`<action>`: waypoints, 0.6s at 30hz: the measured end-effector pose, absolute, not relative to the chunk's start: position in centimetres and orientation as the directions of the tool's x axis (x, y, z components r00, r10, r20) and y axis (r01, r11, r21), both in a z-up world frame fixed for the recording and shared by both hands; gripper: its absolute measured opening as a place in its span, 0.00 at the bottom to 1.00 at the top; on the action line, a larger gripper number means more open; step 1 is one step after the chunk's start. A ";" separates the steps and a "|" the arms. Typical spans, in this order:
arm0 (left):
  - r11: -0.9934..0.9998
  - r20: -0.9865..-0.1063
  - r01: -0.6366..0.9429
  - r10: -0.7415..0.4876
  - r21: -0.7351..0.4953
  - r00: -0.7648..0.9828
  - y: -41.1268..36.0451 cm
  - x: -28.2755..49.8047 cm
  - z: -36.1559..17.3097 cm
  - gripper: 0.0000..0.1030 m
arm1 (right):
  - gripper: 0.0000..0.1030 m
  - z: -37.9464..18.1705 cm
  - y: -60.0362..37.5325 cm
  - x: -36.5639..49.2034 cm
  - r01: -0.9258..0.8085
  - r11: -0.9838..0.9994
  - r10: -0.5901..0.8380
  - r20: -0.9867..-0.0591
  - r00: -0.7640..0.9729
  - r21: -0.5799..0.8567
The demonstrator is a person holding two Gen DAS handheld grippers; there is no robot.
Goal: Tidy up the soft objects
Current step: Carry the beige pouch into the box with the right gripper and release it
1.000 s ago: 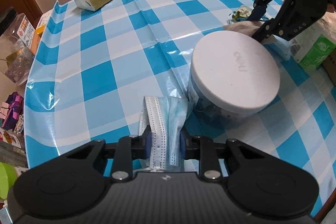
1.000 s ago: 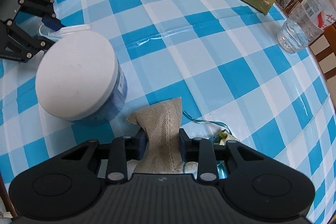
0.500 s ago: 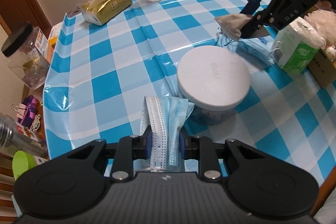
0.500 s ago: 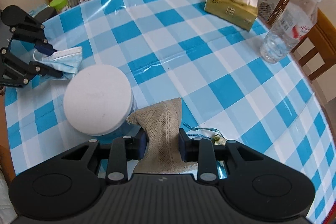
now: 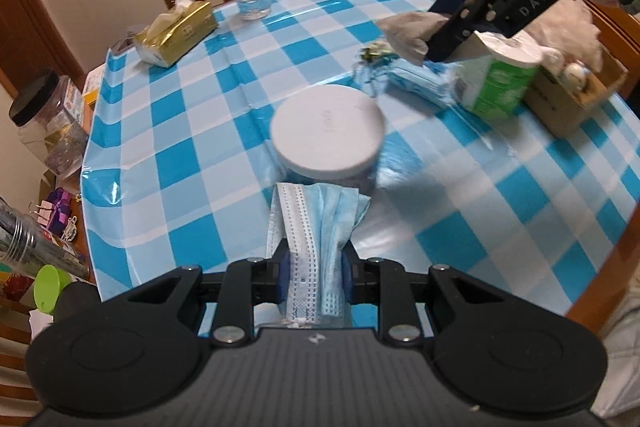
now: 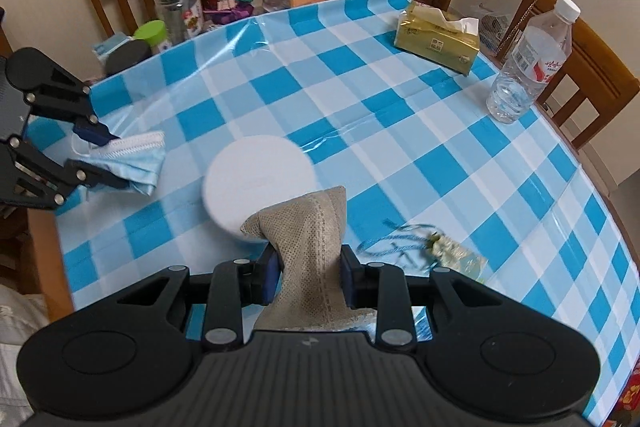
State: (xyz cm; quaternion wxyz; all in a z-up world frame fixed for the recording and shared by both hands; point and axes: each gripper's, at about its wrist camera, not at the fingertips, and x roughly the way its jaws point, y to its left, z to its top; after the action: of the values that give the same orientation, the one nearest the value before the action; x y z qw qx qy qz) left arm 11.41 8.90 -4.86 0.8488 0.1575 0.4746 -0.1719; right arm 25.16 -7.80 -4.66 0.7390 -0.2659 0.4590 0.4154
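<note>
Our left gripper is clamped on a folded blue face mask; our right gripper pinches a beige mesh pouch, both above a white-lidded jar.

Both the left gripper and right gripper point steeply downward, jaws clamped.

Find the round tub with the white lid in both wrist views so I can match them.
Left wrist: the white-lidded tub sits at centre, just beyond the blue face mask.
Right wrist: the tub is left of centre, behind the beige cloth.
Shared landmark: the gold tissue pack.
</note>
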 end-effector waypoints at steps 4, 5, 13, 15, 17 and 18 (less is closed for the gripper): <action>0.865 -0.856 0.489 -0.169 0.109 0.489 8.1 10.1 -4.3 0.22 | 0.34 -3.8 -8.2 22.9 -0.844 0.537 0.370 -0.896 0.247 -0.011; 0.859 -0.854 0.500 -0.176 0.109 0.489 8.0 9.8 -4.1 0.22 | 0.34 -3.6 -8.4 22.3 -0.838 0.545 0.368 -0.895 0.252 -0.012; 0.789 -0.843 0.606 -0.257 0.100 0.473 6.0 8.5 -3.3 0.22 | 0.34 -3.0 -10.5 17.6 -0.761 0.648 0.359 -0.887 0.292 0.011; 0.770 -0.841 0.631 -0.278 0.094 0.465 5.1 8.3 -3.1 0.22 | 0.34 -3.0 -11.3 16.6 -0.739 0.674 0.355 -0.885 0.300 0.020; 0.759 -0.843 0.646 -0.295 0.079 0.450 4.2 8.2 -3.1 0.22 | 0.34 -3.3 -12.2 15.5 -0.715 0.699 0.349 -0.886 0.305 0.029; 0.751 -0.845 0.656 -0.302 0.075 0.442 3.6 8.1 -3.2 0.22 | 0.34 -3.5 -12.8 14.9 -0.703 0.710 0.347 -0.887 0.306 0.035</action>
State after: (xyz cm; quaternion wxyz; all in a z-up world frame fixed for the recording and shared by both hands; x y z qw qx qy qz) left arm 8.14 3.62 -3.16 0.8250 0.2005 0.4416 -0.2901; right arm 14.92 -12.81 -3.50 0.7870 -0.1837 0.4855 0.3335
